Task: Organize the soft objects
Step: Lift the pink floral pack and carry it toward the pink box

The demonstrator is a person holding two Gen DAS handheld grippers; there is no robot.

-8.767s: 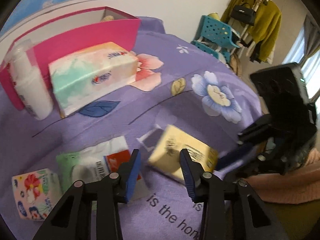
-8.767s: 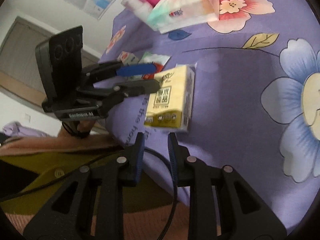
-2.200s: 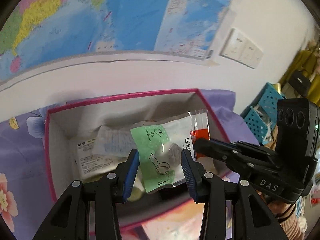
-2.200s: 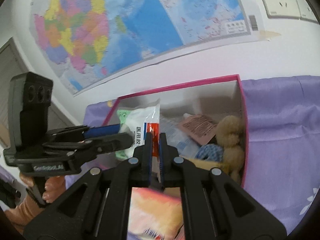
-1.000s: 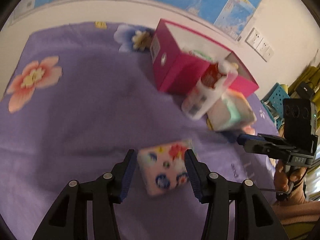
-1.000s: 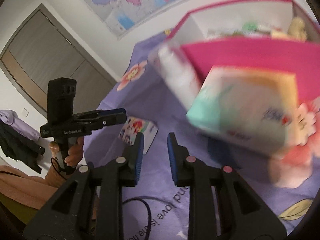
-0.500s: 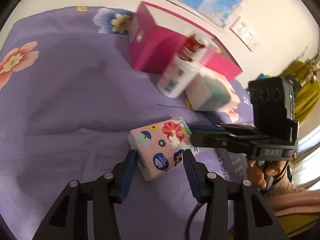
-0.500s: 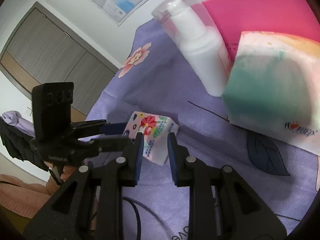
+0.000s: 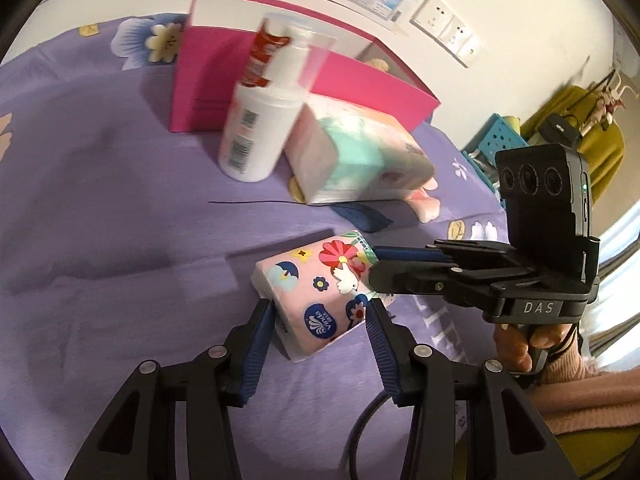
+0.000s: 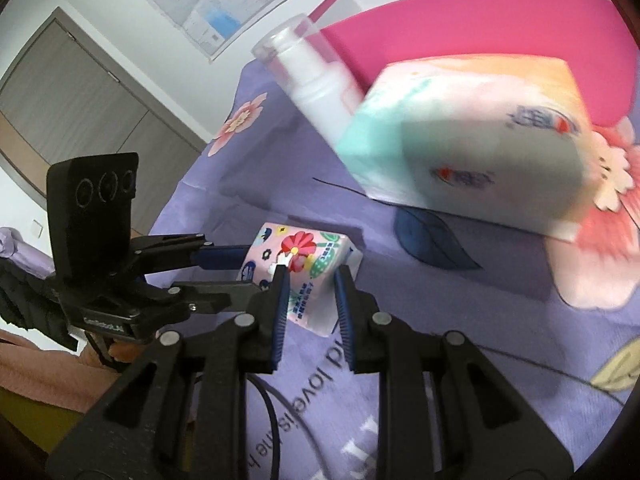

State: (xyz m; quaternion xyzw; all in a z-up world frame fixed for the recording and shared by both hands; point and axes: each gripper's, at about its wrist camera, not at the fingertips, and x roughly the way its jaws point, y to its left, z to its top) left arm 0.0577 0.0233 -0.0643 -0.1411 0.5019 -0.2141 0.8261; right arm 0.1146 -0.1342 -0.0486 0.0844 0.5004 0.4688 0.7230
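Closing in from two sides, both grippers are meeting at the small floral tissue pack (image 9: 320, 298) lying on the purple flowered bedspread (image 9: 100, 220). The left gripper (image 9: 318, 312) is standing apart around the pack's near end, its blue pads just beside the wrapper or barely touching it; I cannot tell that they are squeezing. The right gripper (image 10: 310, 280) is also standing apart, narrowly, with a corner of the pack between its fingers and no clear pinch yet.

Just beyond the pack, a large pastel tissue pack (image 9: 360, 160) is lying against the pink storage box (image 9: 348, 80), and a white pump bottle (image 9: 260, 128) is leaning there beside it. Inside the box a red-and-white packet and something tan are poking above the rim, so some sorting is already looking done.

Judging from this, the floral pack is only now being picked up, and the large tissue pack is waiting outside the box, leaving the job partway through.
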